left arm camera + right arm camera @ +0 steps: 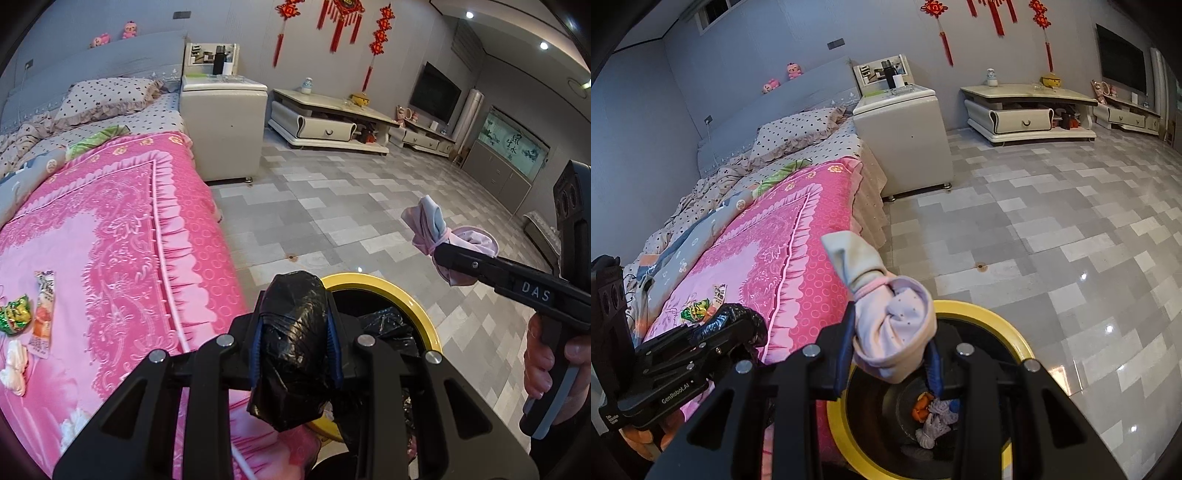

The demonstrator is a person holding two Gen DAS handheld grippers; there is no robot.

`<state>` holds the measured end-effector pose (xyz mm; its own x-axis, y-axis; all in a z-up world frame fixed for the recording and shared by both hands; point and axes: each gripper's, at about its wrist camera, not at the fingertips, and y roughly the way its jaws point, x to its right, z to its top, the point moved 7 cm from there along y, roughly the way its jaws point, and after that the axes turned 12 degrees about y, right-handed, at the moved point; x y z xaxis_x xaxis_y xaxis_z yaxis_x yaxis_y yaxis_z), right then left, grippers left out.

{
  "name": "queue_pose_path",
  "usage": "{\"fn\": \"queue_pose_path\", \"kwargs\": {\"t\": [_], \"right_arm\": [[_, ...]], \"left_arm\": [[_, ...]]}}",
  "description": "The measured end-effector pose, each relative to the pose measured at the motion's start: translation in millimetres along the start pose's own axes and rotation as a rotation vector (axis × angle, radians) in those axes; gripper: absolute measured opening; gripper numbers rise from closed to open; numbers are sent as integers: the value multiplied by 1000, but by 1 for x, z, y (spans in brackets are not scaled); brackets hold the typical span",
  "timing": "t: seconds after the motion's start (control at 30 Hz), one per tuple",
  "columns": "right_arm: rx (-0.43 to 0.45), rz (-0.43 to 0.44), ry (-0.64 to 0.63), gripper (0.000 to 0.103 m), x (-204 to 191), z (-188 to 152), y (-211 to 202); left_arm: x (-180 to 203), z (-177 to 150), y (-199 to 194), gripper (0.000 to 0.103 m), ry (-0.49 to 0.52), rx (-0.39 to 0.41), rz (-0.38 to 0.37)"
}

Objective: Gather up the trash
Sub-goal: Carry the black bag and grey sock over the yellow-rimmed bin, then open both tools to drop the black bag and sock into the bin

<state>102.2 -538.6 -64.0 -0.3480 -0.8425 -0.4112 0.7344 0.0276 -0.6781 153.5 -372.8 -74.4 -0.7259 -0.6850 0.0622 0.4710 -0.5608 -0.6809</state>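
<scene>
Left wrist view: black bin liner [291,347] is clamped between the left gripper [295,350] fingers, at the yellow bin [413,310] rim beside the pink bedspread [122,236]. Snack wrappers [42,314] are seen lying on it.

Right wrist view: knotted pink cloth bundle [890,328] is pinched in the right gripper [892,354], held over the bin [1008,328]; trash is visible inside.

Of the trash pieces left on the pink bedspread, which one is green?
The crumpled green foil wrapper, leftmost of the group; the flat orange snack packet lies beside it, the white tissue below.
</scene>
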Motion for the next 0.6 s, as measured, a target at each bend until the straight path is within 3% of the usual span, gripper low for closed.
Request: {"fn": "queue_pose_path", "kwargs": {"t": [0.6], "right_arm": [[-105, -33, 113, 31, 52, -22, 37]], "left_arm": [[34, -20, 81, 28, 37, -124, -69]]}}
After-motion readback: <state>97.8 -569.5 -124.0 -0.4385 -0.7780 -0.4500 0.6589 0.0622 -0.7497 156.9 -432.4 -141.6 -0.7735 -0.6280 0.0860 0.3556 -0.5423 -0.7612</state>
